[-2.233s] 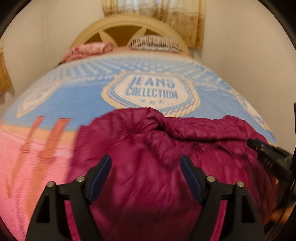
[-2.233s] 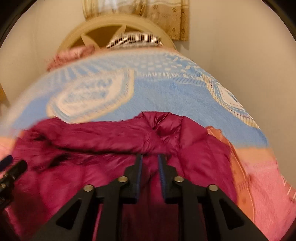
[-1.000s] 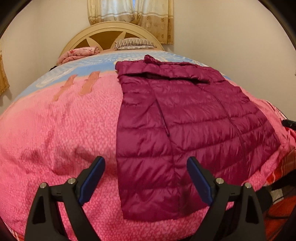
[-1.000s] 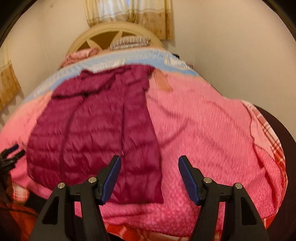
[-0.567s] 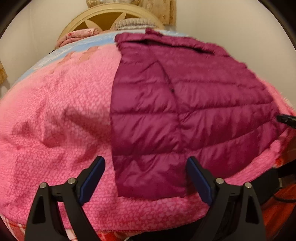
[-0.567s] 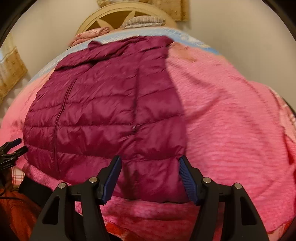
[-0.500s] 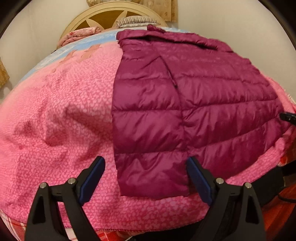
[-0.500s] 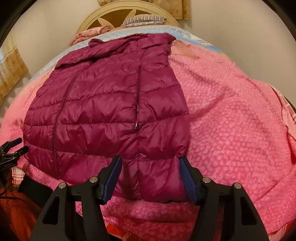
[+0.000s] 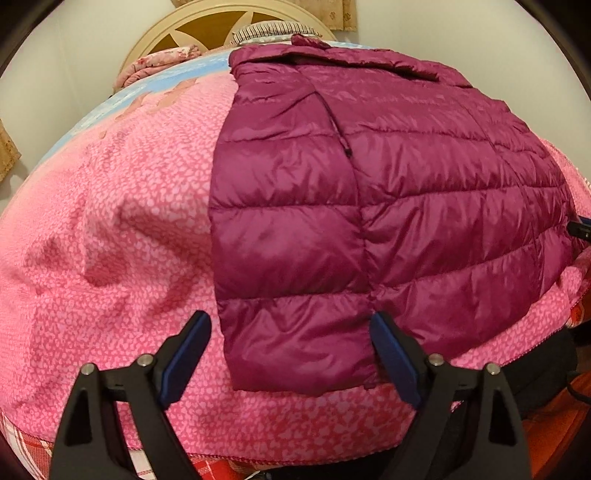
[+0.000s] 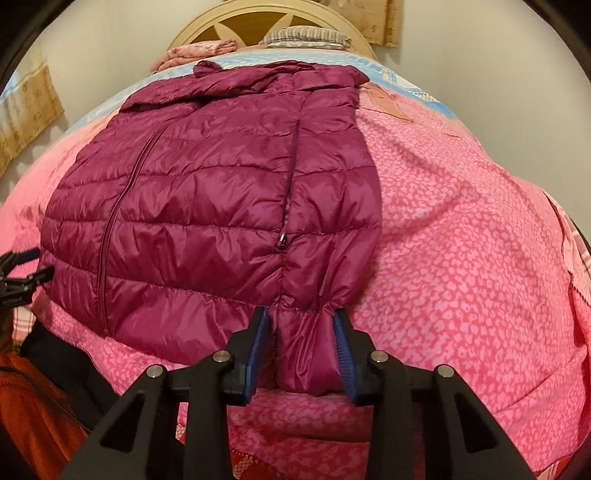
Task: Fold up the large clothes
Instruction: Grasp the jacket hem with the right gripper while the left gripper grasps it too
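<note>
A maroon quilted puffer jacket (image 9: 369,192) lies flat on the pink bedspread (image 9: 110,221), collar toward the headboard, hem toward me. My left gripper (image 9: 291,354) is open, its fingers astride the hem's left corner without pinching it. In the right wrist view the jacket (image 10: 207,206) shows its zipper. My right gripper (image 10: 301,350) has its pads pressed against the bunched right hem corner and grips it. The left gripper's tips (image 10: 22,273) show at the left edge of the right wrist view.
A cream headboard (image 9: 221,26) with pillows (image 10: 306,37) stands at the far end. A blue patterned blanket (image 9: 155,92) covers the bed's far part. The bed's near edge runs just under both grippers. Walls close in on the right (image 10: 498,74).
Both grippers pulled back from the collar to the hem, leaving the jacket spread flat. In the last half second the right gripper has closed on the hem corner; the left stays open.
</note>
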`<action>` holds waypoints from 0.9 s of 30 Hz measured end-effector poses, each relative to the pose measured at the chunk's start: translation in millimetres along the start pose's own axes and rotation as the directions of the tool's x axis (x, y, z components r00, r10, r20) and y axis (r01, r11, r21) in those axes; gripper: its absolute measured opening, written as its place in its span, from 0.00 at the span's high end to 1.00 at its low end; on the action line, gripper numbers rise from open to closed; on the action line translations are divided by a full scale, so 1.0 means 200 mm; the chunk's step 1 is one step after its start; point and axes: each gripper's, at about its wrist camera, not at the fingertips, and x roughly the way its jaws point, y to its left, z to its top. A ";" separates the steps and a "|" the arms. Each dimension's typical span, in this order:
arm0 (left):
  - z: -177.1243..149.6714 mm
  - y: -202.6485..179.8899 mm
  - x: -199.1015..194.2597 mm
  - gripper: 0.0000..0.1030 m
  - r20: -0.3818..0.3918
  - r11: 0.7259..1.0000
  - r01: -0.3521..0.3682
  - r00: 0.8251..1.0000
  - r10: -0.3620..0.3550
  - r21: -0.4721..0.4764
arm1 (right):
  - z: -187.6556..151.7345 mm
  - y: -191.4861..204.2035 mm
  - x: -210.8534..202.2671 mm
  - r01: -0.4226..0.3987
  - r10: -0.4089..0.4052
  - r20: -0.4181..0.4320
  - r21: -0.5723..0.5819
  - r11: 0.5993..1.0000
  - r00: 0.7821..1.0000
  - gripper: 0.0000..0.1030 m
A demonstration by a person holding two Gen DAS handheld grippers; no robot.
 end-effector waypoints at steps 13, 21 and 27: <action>0.01 -0.16 0.00 0.77 0.010 0.998 0.039 0.999 -0.040 0.040 | 0.00 -0.04 -0.04 0.016 -0.017 0.012 0.039 0.999 1.000 0.96; 0.01 -0.18 -0.05 0.83 0.020 0.998 0.045 0.999 -0.046 0.039 | 0.00 -0.03 -0.07 0.029 -0.030 0.033 0.038 0.999 0.999 0.97; 0.02 -0.15 -0.05 0.83 0.018 0.998 0.044 0.999 -0.045 0.039 | 0.00 -0.01 -0.09 0.052 -0.053 0.044 0.023 0.998 0.998 0.97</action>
